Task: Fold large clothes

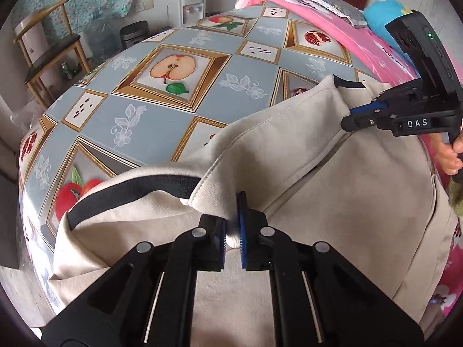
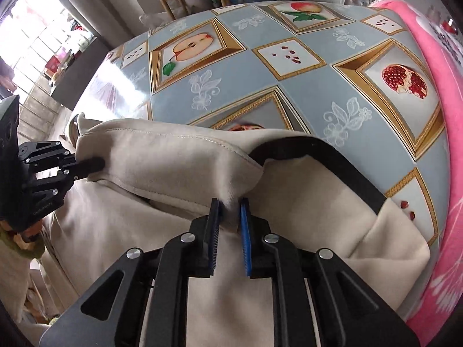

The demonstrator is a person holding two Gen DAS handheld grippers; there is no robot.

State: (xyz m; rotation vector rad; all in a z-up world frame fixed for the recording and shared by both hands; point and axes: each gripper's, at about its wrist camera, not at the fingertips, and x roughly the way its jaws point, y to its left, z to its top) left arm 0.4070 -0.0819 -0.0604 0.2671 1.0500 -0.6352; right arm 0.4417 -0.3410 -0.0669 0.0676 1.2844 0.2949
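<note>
Lying on the near part of the table (image 1: 179, 121), the cream garment (image 1: 332, 190) is thick, fleece-like, with stitched seams and a black band (image 1: 133, 193) along one edge; a folded flap is raised across its top. Left gripper (image 1: 233, 231) clamped on a bunched corner of that flap, cloth squeezed between the blue pads. Right gripper (image 2: 230, 225) pinching the flap's other end, fabric visibly caught between its fingers. Table covered in glossy blue-grey oilcloth with framed apple and pomegranate prints. Pink blanket (image 1: 318, 26) heaped along the far right edge, a blue item (image 1: 382, 11) behind it. Room: wooden chair (image 1: 49, 49), water dispenser (image 1: 188, 3), metal bin (image 1: 134, 33), bright window (image 2: 37, 37) in the right wrist view. Nothing lies on the garment besides the grippers
</note>
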